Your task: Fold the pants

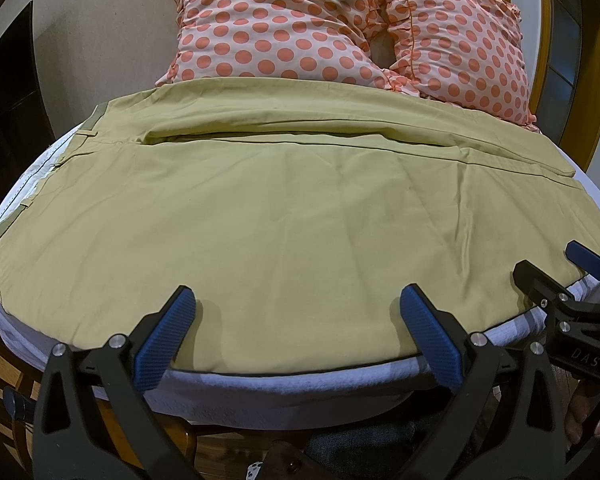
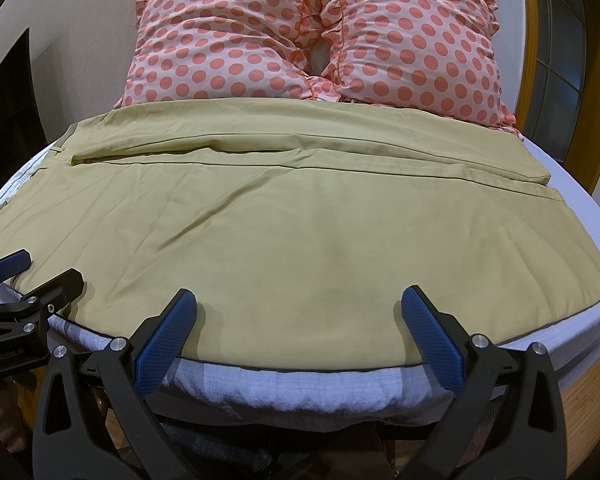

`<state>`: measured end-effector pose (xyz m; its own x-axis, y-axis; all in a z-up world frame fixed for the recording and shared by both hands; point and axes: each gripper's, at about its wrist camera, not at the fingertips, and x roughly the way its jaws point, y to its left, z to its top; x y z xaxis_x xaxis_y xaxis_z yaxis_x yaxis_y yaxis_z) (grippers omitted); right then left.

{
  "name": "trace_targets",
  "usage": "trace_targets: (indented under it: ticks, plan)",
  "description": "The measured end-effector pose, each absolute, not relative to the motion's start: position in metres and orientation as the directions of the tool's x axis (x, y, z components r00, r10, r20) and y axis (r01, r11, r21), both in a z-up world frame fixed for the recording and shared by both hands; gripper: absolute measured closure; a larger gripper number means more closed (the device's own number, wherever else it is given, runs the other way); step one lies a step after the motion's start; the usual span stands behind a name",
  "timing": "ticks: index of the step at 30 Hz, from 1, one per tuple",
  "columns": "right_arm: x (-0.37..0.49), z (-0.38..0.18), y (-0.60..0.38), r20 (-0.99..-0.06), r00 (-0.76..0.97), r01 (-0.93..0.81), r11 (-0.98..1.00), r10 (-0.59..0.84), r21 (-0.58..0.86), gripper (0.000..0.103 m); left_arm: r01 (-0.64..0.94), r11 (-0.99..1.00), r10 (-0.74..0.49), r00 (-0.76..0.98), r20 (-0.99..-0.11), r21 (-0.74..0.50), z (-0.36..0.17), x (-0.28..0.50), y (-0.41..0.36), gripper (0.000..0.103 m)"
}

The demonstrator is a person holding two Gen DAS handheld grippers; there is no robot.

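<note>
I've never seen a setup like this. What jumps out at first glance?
The khaki pants dominate, spread flat across a white bed with the waistband at the left. Behind them, two pink pillows with coral dots lean at the head. In front, each gripper's blue-padded fingers stand wide apart over the pants' near edge.

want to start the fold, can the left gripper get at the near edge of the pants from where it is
Probably yes. The left gripper is open right over the near edge of the pants, with nothing between them. The right gripper is off to the side, clear of it.
</note>
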<state>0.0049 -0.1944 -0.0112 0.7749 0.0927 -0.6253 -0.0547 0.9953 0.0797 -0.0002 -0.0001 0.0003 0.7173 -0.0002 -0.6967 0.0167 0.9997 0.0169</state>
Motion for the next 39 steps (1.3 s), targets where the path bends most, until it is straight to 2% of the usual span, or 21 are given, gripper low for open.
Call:
trace_targets:
  ticks: [21, 28, 32, 39]
  plan:
    - [0.004, -0.014, -0.192, -0.622, 0.777, -0.061, 0.995, 0.097, 0.079, 0.001, 0.017, 1.0, 0.0, 0.718, -0.696, 0.017, 0.0, 0.0, 0.0, 0.002]
    - [0.011, -0.009, -0.202, -0.64, 0.756, -0.121, 0.99, 0.141, 0.075, 0.001, 0.026, 0.999, -0.006, 0.72, -0.694, 0.019, 0.0, 0.0, 0.0, 0.002]
    - [0.039, 0.003, -0.245, -0.672, 0.74, 0.024, 1.0, -0.005, 0.019, 0.001, 0.048, 0.999, -0.024, 0.709, -0.705, 0.014, 0.006, 0.003, 0.003, 0.002]
    - [0.143, 0.065, -0.336, -0.679, 0.731, 0.263, 0.947, -0.071, 0.184, 0.001, -0.027, 0.999, 0.031, 0.686, -0.727, 0.018, 0.015, 0.033, 0.023, 0.002]
